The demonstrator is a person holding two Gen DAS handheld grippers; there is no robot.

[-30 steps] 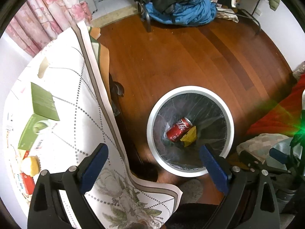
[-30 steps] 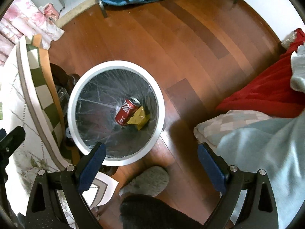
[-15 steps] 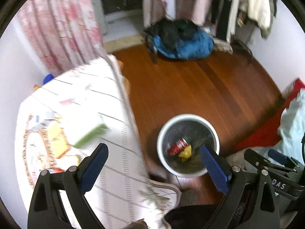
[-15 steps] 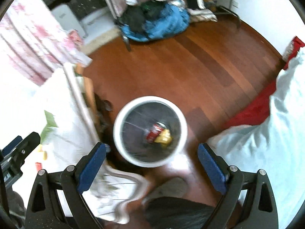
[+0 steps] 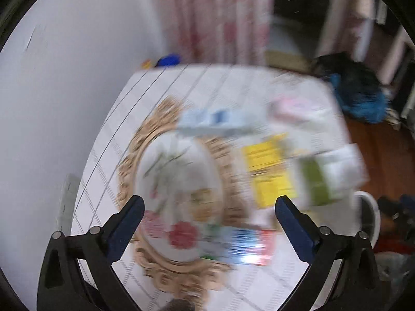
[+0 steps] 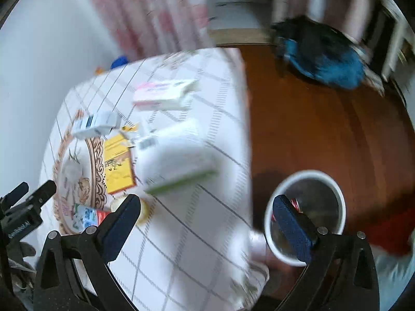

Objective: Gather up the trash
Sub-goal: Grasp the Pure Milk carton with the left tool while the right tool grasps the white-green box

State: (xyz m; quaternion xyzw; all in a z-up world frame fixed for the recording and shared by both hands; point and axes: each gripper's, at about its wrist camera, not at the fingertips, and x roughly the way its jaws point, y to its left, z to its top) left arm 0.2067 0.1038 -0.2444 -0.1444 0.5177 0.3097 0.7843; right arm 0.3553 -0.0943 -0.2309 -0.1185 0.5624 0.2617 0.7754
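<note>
Both views are blurred by motion. Several cartons and packets lie on a white checked tablecloth [image 6: 181, 233]: a yellow packet [image 5: 268, 173] [image 6: 118, 160], a green-and-white box [image 5: 329, 178] [image 6: 176, 158], a blue-and-white box [image 5: 215, 124] [image 6: 94, 125], a pink-and-white box [image 6: 163, 94] and a red-and-blue carton [image 5: 249, 246] [image 6: 89, 216]. My left gripper [image 5: 207, 223] hangs open above the table, empty. My right gripper [image 6: 205, 223] is open over the table's right edge, also empty. The white trash bin [image 6: 334, 197] stands on the floor to the right, with a red can partly hidden behind the right finger.
A white wall and pink floral curtain [image 6: 160, 13] stand behind the table. A blue and black heap of fabric [image 6: 324, 54] lies on the wooden floor [image 6: 324, 129] at the back. Red cloth [image 6: 389, 230] lies beside the bin. The left gripper's body [image 6: 23, 215] shows at the left edge.
Both grippers have swung up and left from over the bin to the table. The bin has slid to the right edge of both views. Both stay open and empty.
</note>
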